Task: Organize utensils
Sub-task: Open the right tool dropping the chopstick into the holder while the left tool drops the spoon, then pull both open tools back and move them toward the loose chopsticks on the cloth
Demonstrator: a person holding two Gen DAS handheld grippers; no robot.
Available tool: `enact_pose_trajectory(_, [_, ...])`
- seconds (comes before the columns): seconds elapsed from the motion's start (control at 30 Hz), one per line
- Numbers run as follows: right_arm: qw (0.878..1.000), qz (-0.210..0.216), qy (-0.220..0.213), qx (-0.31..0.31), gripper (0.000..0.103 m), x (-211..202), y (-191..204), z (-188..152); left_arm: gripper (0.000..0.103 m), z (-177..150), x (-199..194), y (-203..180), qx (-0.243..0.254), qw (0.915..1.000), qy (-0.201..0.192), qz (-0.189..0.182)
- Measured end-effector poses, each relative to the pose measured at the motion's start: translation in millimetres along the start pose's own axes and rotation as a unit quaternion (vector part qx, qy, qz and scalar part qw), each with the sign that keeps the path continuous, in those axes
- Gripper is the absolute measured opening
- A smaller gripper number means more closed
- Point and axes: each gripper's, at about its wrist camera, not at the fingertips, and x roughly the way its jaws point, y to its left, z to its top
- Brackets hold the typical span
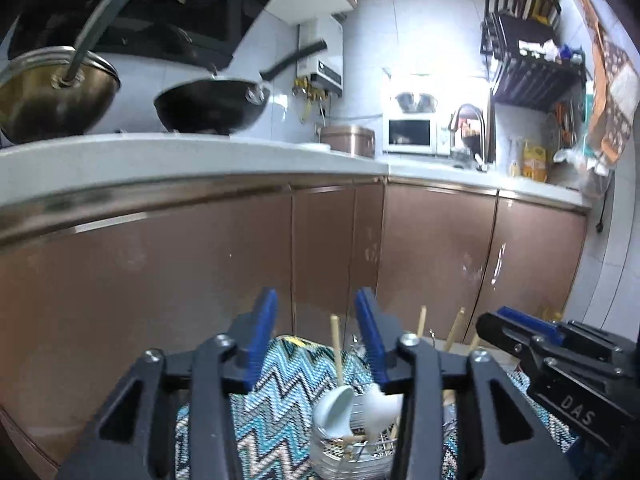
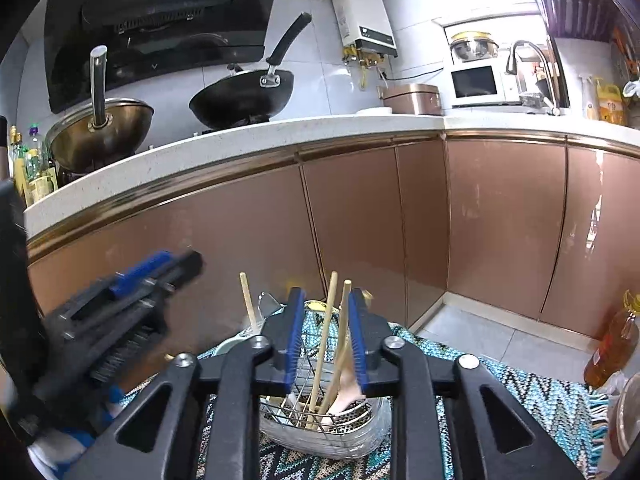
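Note:
A metal utensil holder [image 2: 320, 428] stands on a zigzag-patterned cloth [image 2: 532, 388]. It holds wooden chopsticks [image 2: 326, 336] and white ceramic spoons [image 1: 376, 404]. In the left wrist view the holder [image 1: 352, 454] sits low between my fingers. My left gripper [image 1: 316, 334] is open and empty above the holder. My right gripper [image 2: 324, 336] is open, with the chopstick tops standing between its blue pads [image 2: 294, 336] without touching. The left gripper also shows in the right wrist view [image 2: 132, 304], at the left. The right gripper shows in the left wrist view [image 1: 532, 332], at the right.
Brown cabinet doors [image 2: 360, 220] and a white countertop [image 2: 240, 144] rise behind. A black wok [image 2: 240, 100] and a steel pot [image 2: 100, 136] sit on the stove. A bottle of oil [image 2: 612, 340] stands on the floor at the right. A microwave [image 2: 476, 80] and a faucet [image 2: 532, 68] are at the back.

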Motion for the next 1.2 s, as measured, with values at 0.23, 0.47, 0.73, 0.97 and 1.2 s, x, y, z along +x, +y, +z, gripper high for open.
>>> enact_pose_trajectory(0.23, [1.0, -0.005, -0.008, -0.02, 0.025, -41, 14, 10, 0.057, 25, -62, 33, 0.004, 0.9999, -0.01, 0.008])
enact_pose_trajectory(0.47, [0.999, -0.006, 0.001, -0.048, 0.025, -81, 41, 10, 0.057, 29, -114, 68, 0.001, 0.9999, 0.014, 0.004])
enact_pose_trajectory(0.73, [0.997, -0.005, 0.015, -0.071, 0.026, -117, 68, -6, 0.057, 15, -165, 112, -0.018, 0.9991, 0.039, 0.009])
enact_pose_trajectory(0.97, [0.997, -0.013, 0.026, -0.078, 0.026, -140, 77, -21, 0.057, -4, -195, 143, -0.038, 0.9973, 0.057, 0.026])
enact_pose_trajectory(1.2, [0.997, -0.02, 0.032, -0.072, 0.032, -157, 80, -31, 0.062, -20, -214, 157, -0.055, 0.9957, 0.07, 0.026])
